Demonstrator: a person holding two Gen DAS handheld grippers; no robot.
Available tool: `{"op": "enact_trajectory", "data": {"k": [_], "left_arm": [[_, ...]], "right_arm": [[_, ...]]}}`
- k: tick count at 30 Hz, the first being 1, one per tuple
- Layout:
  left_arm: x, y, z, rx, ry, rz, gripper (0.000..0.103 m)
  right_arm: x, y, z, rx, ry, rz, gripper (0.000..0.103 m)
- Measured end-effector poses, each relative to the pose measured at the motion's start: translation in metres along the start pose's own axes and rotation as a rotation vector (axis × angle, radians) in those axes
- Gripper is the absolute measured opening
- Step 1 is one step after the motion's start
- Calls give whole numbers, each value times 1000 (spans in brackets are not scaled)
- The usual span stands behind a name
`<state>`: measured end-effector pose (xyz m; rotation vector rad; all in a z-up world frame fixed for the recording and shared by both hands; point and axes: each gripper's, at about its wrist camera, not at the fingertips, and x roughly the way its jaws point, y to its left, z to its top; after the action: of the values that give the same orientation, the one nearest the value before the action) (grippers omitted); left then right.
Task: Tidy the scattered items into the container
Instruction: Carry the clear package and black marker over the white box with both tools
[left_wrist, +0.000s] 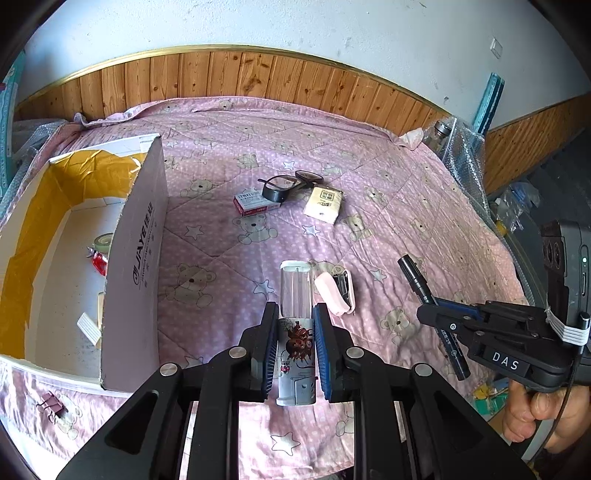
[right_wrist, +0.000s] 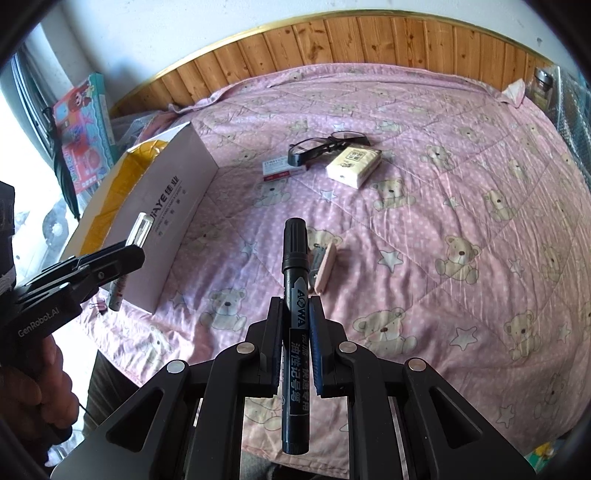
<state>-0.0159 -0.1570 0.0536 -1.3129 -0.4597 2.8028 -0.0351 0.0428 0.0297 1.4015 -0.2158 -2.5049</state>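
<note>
We carry: left gripper (left_wrist: 295, 332) clamps the glue stick (left_wrist: 295, 321), probably; right gripper (right_wrist: 297, 321) clamps the marker (right_wrist: 294, 295). Next, drop both into the box (left_wrist: 136, 258) at left.

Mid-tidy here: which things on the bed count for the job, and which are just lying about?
For the job: box; tube in left gripper; marker in right gripper; glasses; staple box; tissue pack; stapler; binder clip.

Just lying about: jar; toy box.
</note>
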Motion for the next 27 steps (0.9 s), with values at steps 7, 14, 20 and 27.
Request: {"op": "enact_trajectory", "data": {"k": [7, 14, 20, 27], "left_arm": [[-20, 28, 12, -63, -48, 9, 20], [-44, 60, 14, -118, -90, 40, 20], [-57, 77, 16, -134, -106, 49, 20], [-70, 96, 20, -152, -131, 59, 20]], "right_arm": [[-7, 34, 19, -69, -28, 30, 13], [-7, 63, 32, -110, -45, 58, 13], [-6, 82, 36, -124, -52, 79, 13], [-8, 101, 43, -152, -62, 88, 13]]}}
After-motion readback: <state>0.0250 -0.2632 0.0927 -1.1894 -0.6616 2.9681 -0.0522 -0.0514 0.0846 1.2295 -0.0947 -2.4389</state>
